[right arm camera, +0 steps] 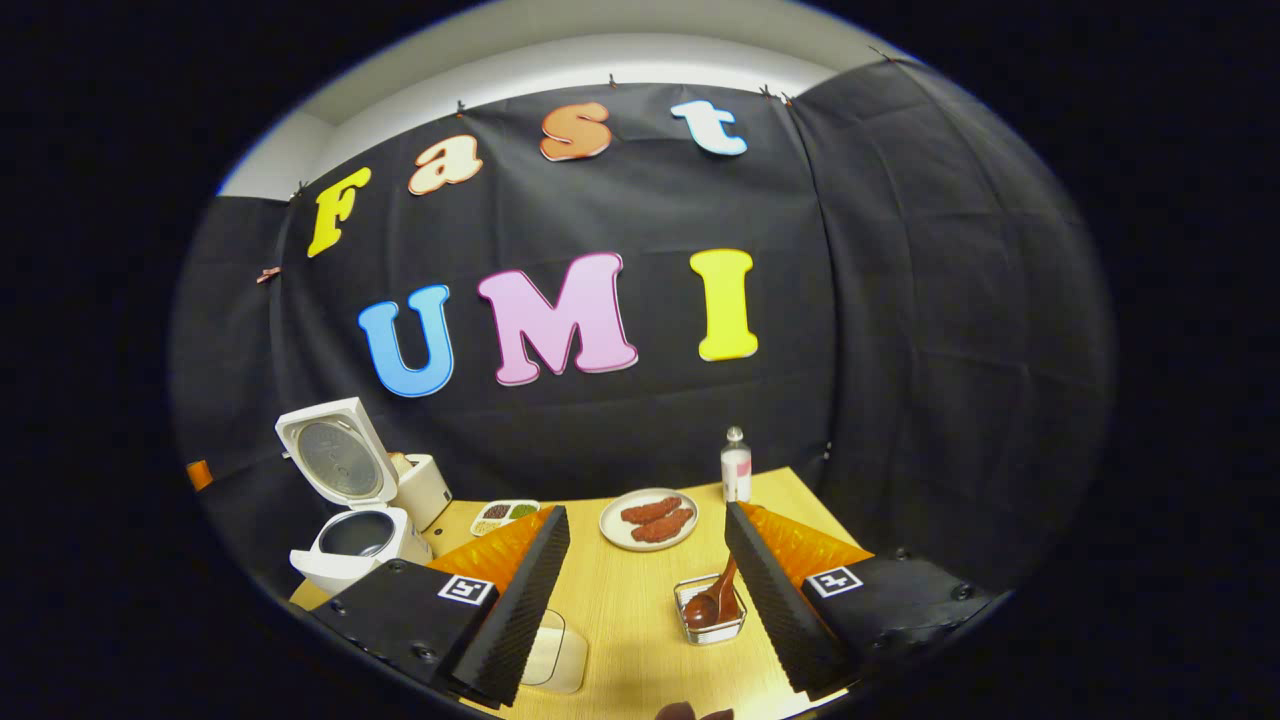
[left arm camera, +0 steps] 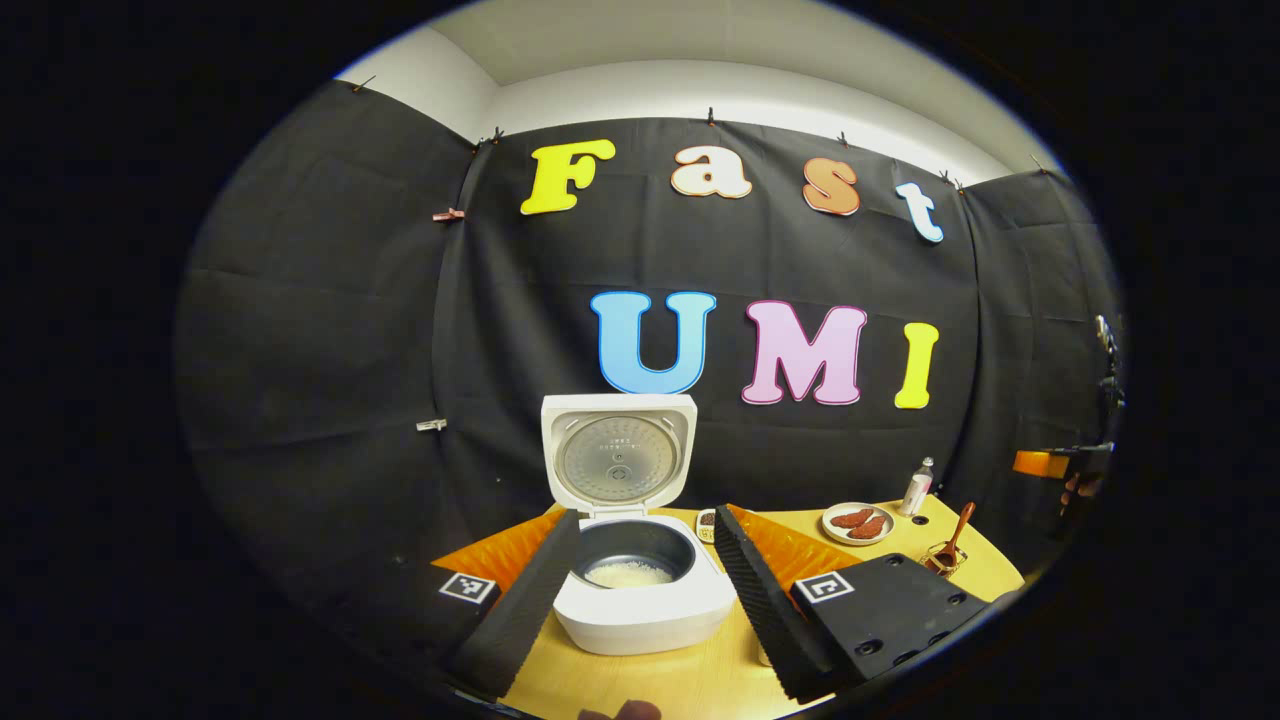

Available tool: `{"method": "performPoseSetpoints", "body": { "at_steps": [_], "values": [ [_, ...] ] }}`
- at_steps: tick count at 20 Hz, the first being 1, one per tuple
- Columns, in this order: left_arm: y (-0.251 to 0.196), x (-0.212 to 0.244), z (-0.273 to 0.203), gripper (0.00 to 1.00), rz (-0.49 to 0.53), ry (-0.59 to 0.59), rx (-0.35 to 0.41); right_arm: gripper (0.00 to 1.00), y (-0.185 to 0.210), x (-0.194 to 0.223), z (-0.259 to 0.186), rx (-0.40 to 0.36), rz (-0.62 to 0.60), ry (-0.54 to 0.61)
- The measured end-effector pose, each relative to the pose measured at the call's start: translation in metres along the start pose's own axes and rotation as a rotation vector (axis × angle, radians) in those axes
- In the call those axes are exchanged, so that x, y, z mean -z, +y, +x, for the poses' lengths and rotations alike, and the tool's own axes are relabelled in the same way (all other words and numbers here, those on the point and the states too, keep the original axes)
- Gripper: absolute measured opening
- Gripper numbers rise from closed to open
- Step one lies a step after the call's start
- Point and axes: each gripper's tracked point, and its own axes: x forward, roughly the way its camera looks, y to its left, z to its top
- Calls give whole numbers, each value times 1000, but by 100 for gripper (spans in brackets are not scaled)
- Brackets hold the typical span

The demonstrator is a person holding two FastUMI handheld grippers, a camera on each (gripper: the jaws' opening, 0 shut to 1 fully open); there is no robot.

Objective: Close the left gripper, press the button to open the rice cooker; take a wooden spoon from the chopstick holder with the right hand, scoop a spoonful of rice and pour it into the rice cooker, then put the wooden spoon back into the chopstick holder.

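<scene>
In the left gripper view, the left gripper (left arm camera: pixel 645 590) is hanging with its fingers spread wide to either side of the rice cooker (left arm camera: pixel 640 590), whose lid (left arm camera: pixel 618 455) is standing upright and whose inner pot is showing white rice (left arm camera: pixel 628 574) at the bottom. Farther right on the wooden table (left arm camera: pixel 700 685), a plate of browned meat (left arm camera: pixel 857 522) is sitting beside a small bottle (left arm camera: pixel 917 488). In the right gripper view, the right gripper (right arm camera: pixel 648 595) is also gaping wide and holding nothing, while the wooden spoon (right arm camera: pixel 714 598) is resting in the chopstick holder (right arm camera: pixel 711 610) just beside its right finger.
</scene>
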Motion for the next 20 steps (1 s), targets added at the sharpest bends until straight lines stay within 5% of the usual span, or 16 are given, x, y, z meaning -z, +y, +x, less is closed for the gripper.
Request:
{"method": "performPoseSetpoints", "body": {
  "at_steps": [10,20],
  "values": [
    [40,-72,116,95,-15,-110,26,99,74,-32,-54,-9,-162,-77],
    [33,-66,292,95,45,-86,39,98,75,-29,-86,67,-235,-72]
  ]
}}
